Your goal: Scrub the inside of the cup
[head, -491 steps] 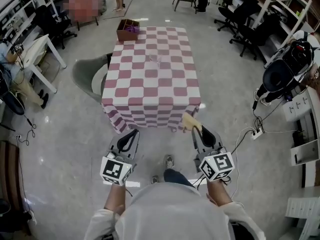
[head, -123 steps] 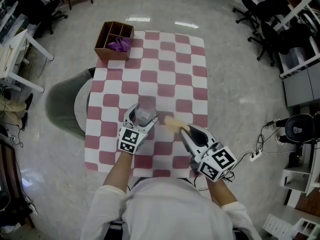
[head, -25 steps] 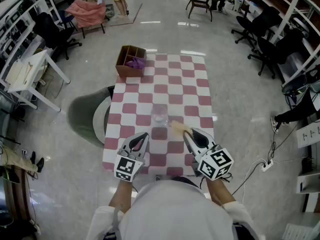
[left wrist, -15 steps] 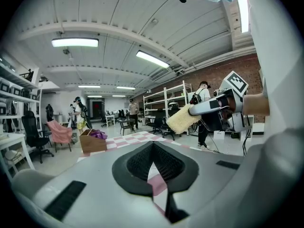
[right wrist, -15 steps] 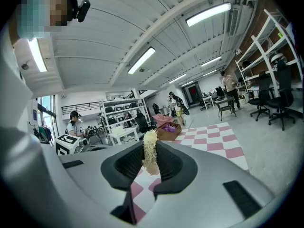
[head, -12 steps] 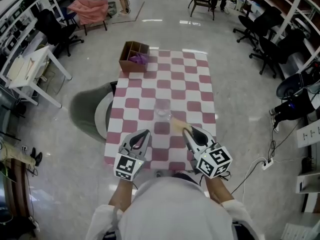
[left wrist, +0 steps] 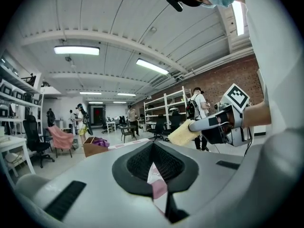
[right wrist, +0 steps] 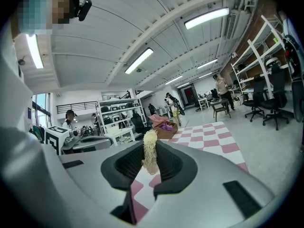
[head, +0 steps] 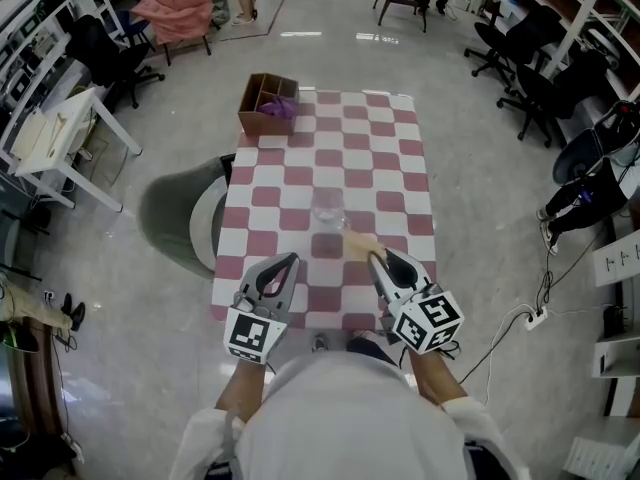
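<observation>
A clear cup (head: 327, 209) stands upright and alone in the middle of the pink-and-white checked table (head: 395, 173). Both grippers hover over the table's near edge, well short of the cup. My left gripper (head: 289, 260) is shut with nothing in it; in its own view the jaws (left wrist: 153, 149) meet with only the cloth showing below. My right gripper (head: 376, 258) is shut on a yellow sponge (head: 359, 245), which sticks out toward the cup. The sponge (right wrist: 150, 158) stands upright between the jaws in the right gripper view and also shows as the sponge (left wrist: 186, 132) in the left gripper view.
A brown divided box (head: 270, 103) with a purple thing in it sits at the table's far left corner. A grey chair (head: 180, 213) stands against the table's left side. Office chairs (head: 520, 63), shelving, and a cable and power strip (head: 535, 318) lie to the right.
About five seconds ago my left gripper held the cup with the sponge beside it; now the cup stands free and both grippers are back at the near edge. Over the last second hardly anything moved.
</observation>
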The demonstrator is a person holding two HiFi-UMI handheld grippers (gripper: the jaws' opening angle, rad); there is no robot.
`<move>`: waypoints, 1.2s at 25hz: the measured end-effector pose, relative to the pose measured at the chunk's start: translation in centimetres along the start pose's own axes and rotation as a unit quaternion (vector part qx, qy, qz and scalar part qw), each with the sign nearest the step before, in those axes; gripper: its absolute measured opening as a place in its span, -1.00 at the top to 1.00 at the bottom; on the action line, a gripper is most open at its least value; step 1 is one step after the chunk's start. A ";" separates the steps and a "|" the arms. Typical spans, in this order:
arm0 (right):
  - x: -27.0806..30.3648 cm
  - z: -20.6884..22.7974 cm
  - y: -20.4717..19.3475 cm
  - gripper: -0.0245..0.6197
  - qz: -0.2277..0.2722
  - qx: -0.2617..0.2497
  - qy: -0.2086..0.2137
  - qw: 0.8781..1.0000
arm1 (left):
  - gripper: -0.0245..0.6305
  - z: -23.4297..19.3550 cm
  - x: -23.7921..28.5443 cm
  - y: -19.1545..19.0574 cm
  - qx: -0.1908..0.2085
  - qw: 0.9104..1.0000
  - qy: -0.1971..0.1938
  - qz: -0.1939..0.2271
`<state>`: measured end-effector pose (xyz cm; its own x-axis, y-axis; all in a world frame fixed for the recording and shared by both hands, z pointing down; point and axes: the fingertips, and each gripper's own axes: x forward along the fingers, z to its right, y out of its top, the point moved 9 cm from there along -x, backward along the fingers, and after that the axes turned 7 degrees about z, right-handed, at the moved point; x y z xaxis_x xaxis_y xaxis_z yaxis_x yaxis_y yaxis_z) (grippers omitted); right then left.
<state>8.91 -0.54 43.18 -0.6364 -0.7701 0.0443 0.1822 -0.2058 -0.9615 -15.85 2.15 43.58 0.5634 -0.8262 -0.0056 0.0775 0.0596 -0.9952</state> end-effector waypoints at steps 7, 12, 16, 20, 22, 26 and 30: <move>0.3 -0.3 -0.4 0.65 0.001 -0.009 -0.011 1.000 | 0.83 -0.6 -0.6 0.0 0.003 1.000 -0.005 0.001; 0.6 -0.6 -0.3 0.65 0.001 -0.016 -0.010 1.000 | 0.83 -0.9 -0.4 0.0 0.003 1.000 -0.010 0.001; 0.7 -0.7 -0.1 0.66 -0.004 -0.026 -0.012 1.000 | 0.83 -0.9 -0.1 0.1 0.001 1.000 -0.013 0.003; 0.6 -0.4 -0.1 0.66 -0.006 -0.030 -0.016 0.999 | 0.83 -0.8 0.1 0.1 -0.002 1.000 -0.013 0.004; 0.6 -0.2 -0.1 0.66 -0.008 -0.030 -0.017 0.999 | 0.83 -0.8 0.2 0.1 -0.002 1.000 -0.011 0.005; 0.6 -0.1 0.0 0.66 -0.007 -0.028 -0.018 0.999 | 0.83 -0.8 0.3 0.2 -0.004 1.000 -0.009 0.006; 0.8 0.1 0.0 0.66 -0.008 -0.027 -0.017 0.999 | 0.83 -0.7 0.6 0.2 -0.003 1.000 -0.011 0.004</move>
<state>8.45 -1.24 43.26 -0.6125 -0.7876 0.0680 0.1306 -0.1856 -0.9739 -16.09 1.28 43.35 0.5822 -0.8130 -0.0118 0.0675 0.0628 -0.9957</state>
